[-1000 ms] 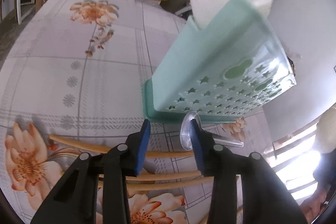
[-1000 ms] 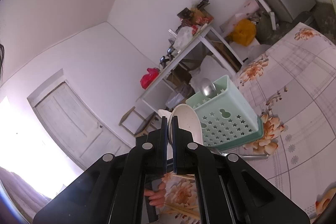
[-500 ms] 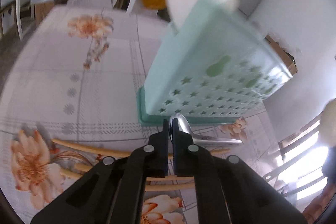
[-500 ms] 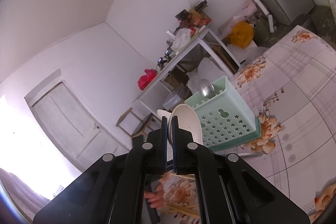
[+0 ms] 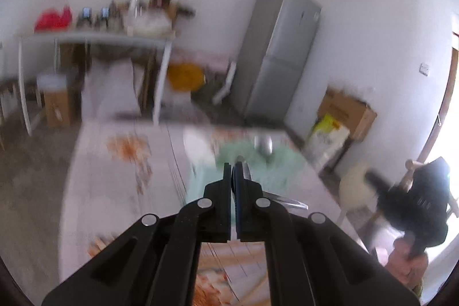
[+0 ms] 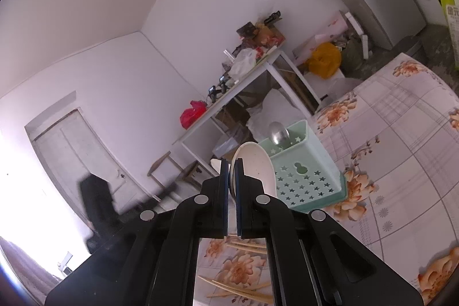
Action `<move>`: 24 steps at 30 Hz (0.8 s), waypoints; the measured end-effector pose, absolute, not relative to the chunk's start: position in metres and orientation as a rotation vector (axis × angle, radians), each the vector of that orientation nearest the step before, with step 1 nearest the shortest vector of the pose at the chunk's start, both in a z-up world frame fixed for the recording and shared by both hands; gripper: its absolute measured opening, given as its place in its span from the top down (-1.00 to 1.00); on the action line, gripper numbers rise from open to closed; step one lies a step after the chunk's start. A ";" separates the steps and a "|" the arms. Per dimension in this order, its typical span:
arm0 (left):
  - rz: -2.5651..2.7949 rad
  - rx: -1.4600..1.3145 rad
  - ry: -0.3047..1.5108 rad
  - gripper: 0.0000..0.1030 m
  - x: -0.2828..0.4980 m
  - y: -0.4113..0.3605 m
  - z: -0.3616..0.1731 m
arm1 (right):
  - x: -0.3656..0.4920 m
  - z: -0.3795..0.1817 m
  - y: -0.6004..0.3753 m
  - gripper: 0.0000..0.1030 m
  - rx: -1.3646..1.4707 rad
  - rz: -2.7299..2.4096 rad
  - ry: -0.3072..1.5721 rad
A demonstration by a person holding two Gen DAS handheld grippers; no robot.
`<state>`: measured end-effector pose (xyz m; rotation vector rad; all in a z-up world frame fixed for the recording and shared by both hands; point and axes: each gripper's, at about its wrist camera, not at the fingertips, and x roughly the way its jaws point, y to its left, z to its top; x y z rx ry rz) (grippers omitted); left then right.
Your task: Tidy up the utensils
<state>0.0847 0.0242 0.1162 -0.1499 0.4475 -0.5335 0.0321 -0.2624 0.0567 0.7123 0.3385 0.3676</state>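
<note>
My left gripper (image 5: 231, 171) is shut on a metal spoon (image 5: 282, 201), whose handle juts out to the right, and holds it in the air above the blurred mint-green utensil caddy (image 5: 266, 171). My right gripper (image 6: 231, 172) is shut on a white scoop-shaped utensil (image 6: 255, 162), just left of the star-punched caddy (image 6: 304, 177). Another metal spoon (image 6: 277, 134) stands bowl-up in the caddy. Wooden chopsticks (image 6: 243, 293) lie on the floral tablecloth (image 6: 401, 162) near the front. In the left wrist view the right gripper (image 5: 416, 200) appears at the right with the white utensil (image 5: 355, 188).
Behind the table stand a white work table (image 6: 229, 93) with clutter, a grey fridge (image 5: 278, 53), cardboard boxes (image 5: 347, 108) and a yellow bag (image 6: 324, 59). A hand (image 5: 407, 263) holds the right gripper. A white door (image 6: 74, 154) is at the left.
My left gripper closed on the metal spoon lying by the caddy and lifted it well above the table, its view tilting up to the room. The right gripper stayed almost still.
</note>
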 end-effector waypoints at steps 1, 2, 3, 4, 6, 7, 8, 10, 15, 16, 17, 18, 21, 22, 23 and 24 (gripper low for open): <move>-0.525 -0.134 0.413 0.97 0.082 0.026 0.124 | 0.032 0.057 -0.263 0.95 0.711 0.368 0.340; -0.512 -0.111 0.377 0.97 0.081 0.027 0.133 | 0.032 0.057 -0.261 0.95 0.708 0.369 0.342; -0.484 -0.067 0.327 0.98 0.078 0.026 0.143 | 0.032 0.057 -0.260 0.95 0.705 0.371 0.343; -0.458 -0.027 0.289 0.98 0.078 0.023 0.149 | 0.032 0.058 -0.258 0.95 0.702 0.372 0.343; -0.416 0.041 0.244 0.97 0.078 0.018 0.155 | 0.032 0.058 -0.256 0.95 0.695 0.372 0.345; -0.391 0.082 0.221 0.97 0.080 0.013 0.158 | 0.031 0.058 -0.256 0.95 0.693 0.372 0.345; -0.364 0.132 0.198 0.98 0.081 0.008 0.158 | 0.031 0.058 -0.255 0.95 0.690 0.371 0.347; -0.311 0.226 0.161 0.97 0.082 -0.003 0.156 | 0.032 0.058 -0.255 0.95 0.686 0.368 0.349; -0.221 0.408 0.113 0.97 0.088 -0.027 0.138 | 0.034 0.057 -0.255 0.95 0.688 0.365 0.350; -0.213 0.436 0.111 0.97 0.091 -0.031 0.134 | 0.034 0.057 -0.254 0.95 0.689 0.366 0.351; -0.208 0.454 0.113 0.97 0.093 -0.033 0.130 | 0.034 0.057 -0.254 0.95 0.690 0.366 0.352; -0.205 0.469 0.118 0.97 0.096 -0.034 0.127 | 0.034 0.056 -0.254 0.95 0.692 0.367 0.354; -0.209 0.505 0.153 0.97 0.103 -0.042 0.115 | 0.035 0.056 -0.254 0.95 0.696 0.369 0.358; -0.230 0.503 0.180 0.97 0.110 -0.043 0.111 | 0.035 0.056 -0.254 0.95 0.696 0.369 0.358; -0.246 0.496 0.202 0.97 0.113 -0.044 0.109 | 0.035 0.056 -0.255 0.95 0.696 0.369 0.358; -0.262 0.481 0.221 0.96 0.118 -0.044 0.108 | 0.035 0.056 -0.254 0.95 0.697 0.369 0.358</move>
